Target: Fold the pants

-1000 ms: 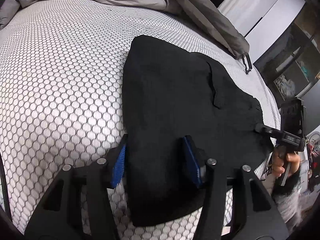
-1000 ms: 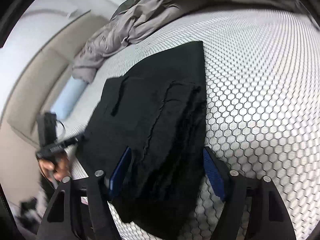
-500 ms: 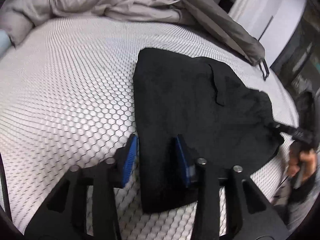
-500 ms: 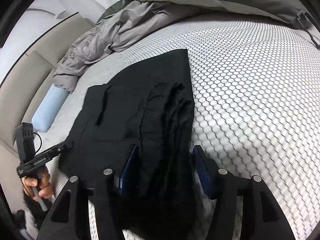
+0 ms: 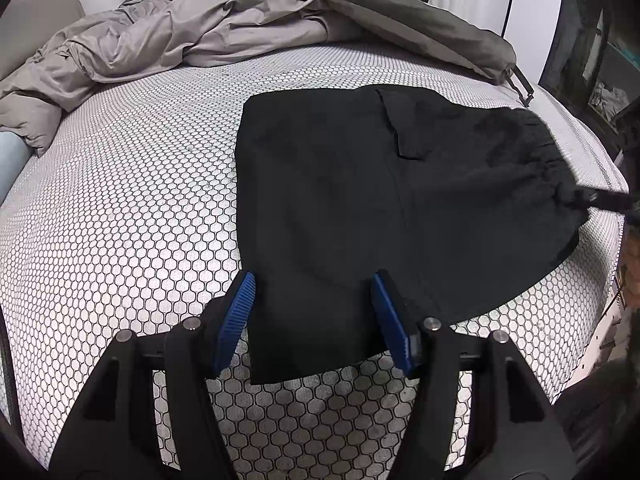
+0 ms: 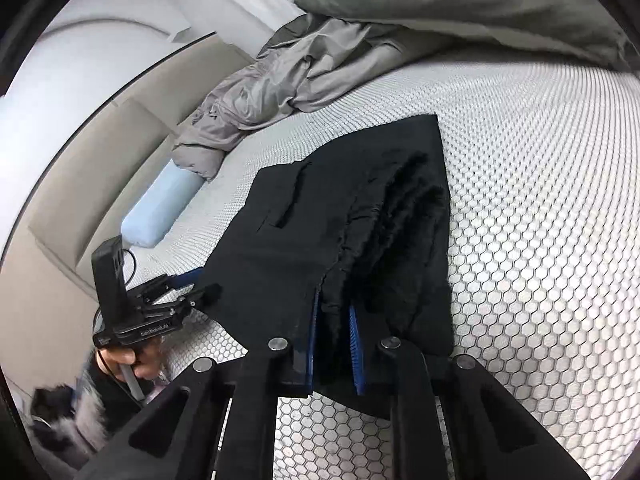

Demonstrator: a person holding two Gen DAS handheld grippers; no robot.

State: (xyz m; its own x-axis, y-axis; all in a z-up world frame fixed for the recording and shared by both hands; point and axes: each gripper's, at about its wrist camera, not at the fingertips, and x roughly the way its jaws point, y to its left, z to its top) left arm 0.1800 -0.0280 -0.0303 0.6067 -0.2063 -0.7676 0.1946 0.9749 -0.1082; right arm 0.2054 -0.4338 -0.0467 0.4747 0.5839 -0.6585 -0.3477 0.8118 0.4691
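**Inspector:** Left wrist view first. Edges and clearance?

**Assistant:** One pair of black pants lies folded flat on the mattress. Its straight long edge faces the open left half of the bed, which is bare honeycomb cover. The gathered waistband end lies close to the mattress's right edge. The left gripper has its jaws apart, just widened, straddling the near narrow end of the pants; the blue pads stand clear of the cloth on both sides. The right gripper shows only as a dark tip at the waistband.

**Inspector:** Surface and room?

**Assistant:** White cover with a black hexagon pattern. One crumpled grey duvet is heaped along the far side, and a white door is beyond it.

**Inspector:** Right wrist view.

**Assistant:** The right gripper has just narrowed and pinches the bunched waistband layers between its two blue pads. The pants extend away from it. Bare mattress lies open to the right. The left gripper sits at the pants' left corner, held by a hand.

**Inspector:** Counts?

**Assistant:** One pair of pants, two grippers, one duvet, one pale blue bolster, one beige headboard.
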